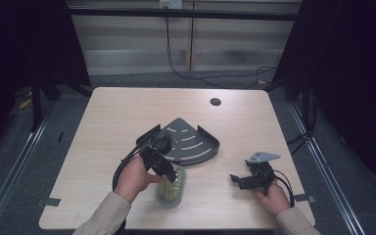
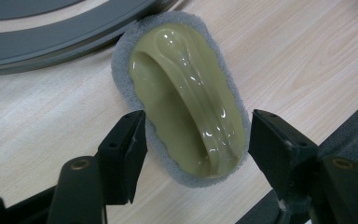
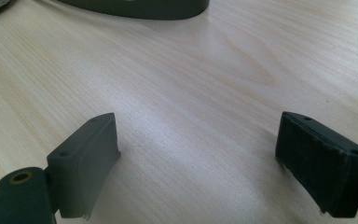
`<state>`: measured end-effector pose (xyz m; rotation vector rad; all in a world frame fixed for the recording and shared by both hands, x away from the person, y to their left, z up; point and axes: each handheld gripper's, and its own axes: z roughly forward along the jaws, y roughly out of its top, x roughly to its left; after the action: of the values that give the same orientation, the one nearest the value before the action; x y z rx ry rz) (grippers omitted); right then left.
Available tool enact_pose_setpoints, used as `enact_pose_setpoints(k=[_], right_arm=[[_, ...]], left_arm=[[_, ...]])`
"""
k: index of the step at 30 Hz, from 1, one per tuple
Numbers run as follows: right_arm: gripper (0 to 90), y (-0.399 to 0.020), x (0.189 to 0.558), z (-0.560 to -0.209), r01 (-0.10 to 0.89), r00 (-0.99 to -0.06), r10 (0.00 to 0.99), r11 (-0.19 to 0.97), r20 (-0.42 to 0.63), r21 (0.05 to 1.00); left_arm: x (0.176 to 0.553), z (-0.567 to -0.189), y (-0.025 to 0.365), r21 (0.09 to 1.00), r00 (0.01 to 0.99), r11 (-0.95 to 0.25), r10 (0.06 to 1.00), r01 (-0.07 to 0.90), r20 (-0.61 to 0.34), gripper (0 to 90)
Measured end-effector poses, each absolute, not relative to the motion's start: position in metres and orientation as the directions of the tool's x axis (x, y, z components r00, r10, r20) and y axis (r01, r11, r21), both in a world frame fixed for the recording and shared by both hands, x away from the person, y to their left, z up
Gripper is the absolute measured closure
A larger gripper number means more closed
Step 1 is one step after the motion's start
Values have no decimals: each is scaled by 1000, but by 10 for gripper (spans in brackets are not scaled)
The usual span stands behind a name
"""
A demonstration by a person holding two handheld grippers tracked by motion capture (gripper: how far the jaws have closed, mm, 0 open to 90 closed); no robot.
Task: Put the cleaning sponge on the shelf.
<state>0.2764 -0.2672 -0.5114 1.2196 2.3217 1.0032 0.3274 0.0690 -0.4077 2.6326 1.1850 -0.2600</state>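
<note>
A scrubber with a glossy olive-green handle on a grey pad lies flat on the wooden table, just in front of a dark grey quarter-round shelf tray. My left gripper is lowered over it. In the left gripper view its jaws straddle the near end of the scrubber, one at each side of the pad, and the left gripper is open. My right gripper rests near the table's front right. In its own view the right gripper is wide open over bare wood.
A round cable hole sits near the table's back edge, and cables trail on the floor behind. The tray's rim lies ahead of the right gripper. Bare table spreads to the back left.
</note>
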Motion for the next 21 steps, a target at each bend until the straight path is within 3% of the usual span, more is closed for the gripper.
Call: enact_pose_setpoints(k=[14, 21], right_arm=[[126, -267, 276, -511, 581, -578, 815, 384, 32, 717], [126, -267, 276, -511, 582, -578, 816, 385, 31, 717]], left_arm=[[327, -421, 54, 105, 655, -654, 709, 750, -264, 433], [326, -425, 50, 96, 675, -677, 690, 729, -263, 616]])
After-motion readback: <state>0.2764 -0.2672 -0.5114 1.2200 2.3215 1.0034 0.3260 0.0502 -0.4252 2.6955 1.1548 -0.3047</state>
